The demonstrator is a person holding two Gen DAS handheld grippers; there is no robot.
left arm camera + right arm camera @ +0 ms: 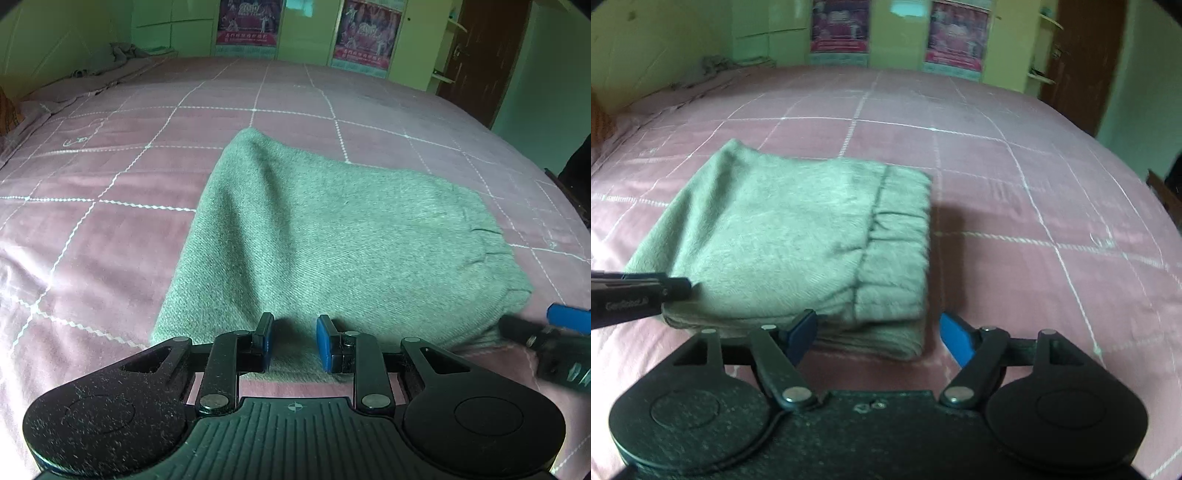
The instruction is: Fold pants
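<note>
Grey-green pants (332, 236) lie folded into a compact stack on the pink bed; they also show in the right wrist view (783, 236), waistband band on the right side. My left gripper (294, 341) is open, its blue pads straddling the near edge of the pants without gripping. My right gripper (879, 334) is open wide at the near right corner of the stack, holding nothing. The right gripper shows at the right edge of the left wrist view (546, 332); the left gripper shows at the left edge of the right wrist view (639, 291).
The pink checked bedspread (110, 221) covers a wide bed. A crumpled grey cloth (118, 55) lies at the far left corner. Green wall, posters (247, 22) and a brown door (484, 55) stand beyond the far edge.
</note>
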